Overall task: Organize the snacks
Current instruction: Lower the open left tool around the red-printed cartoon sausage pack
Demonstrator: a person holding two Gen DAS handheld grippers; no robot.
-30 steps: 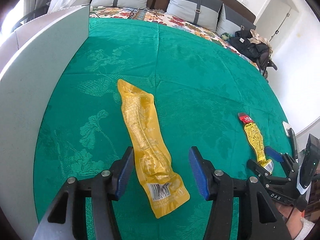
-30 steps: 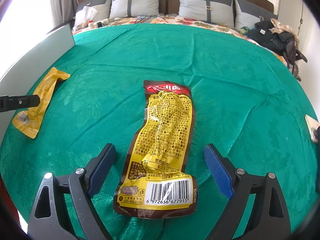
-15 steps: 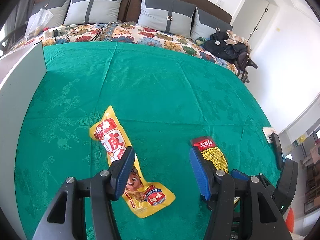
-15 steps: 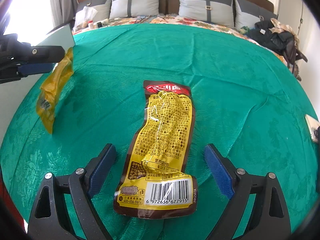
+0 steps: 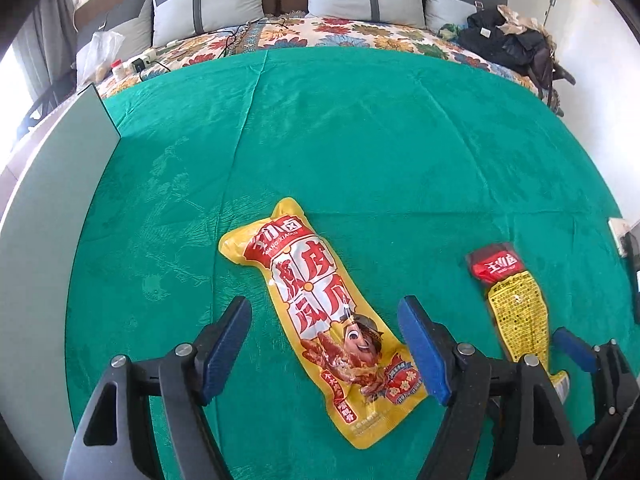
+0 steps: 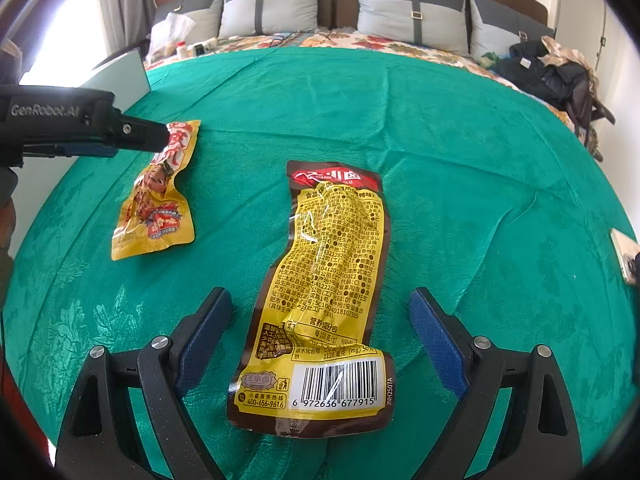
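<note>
A yellow snack pack with red print (image 5: 328, 312) lies face up on the green cloth, between the fingers of my open left gripper (image 5: 325, 344); it also shows in the right wrist view (image 6: 158, 200), where the left gripper hovers over its far end. A brown-and-yellow snack pack (image 6: 324, 292) lies back side up, barcode nearest, between the fingers of my open right gripper (image 6: 320, 332); it also shows in the left wrist view (image 5: 516, 304). Neither gripper holds anything.
A grey-white board (image 5: 44, 200) stands along the left edge of the green cloth (image 5: 360, 140). Behind are a floral bedspread, pillows (image 6: 276, 8) and a black bag (image 6: 560, 76). A small white object (image 6: 622, 248) lies at the right edge.
The left gripper lifted the yellow pack, turned it over and set it down face up, closer to the brown pack. The right gripper and brown pack have not moved.
</note>
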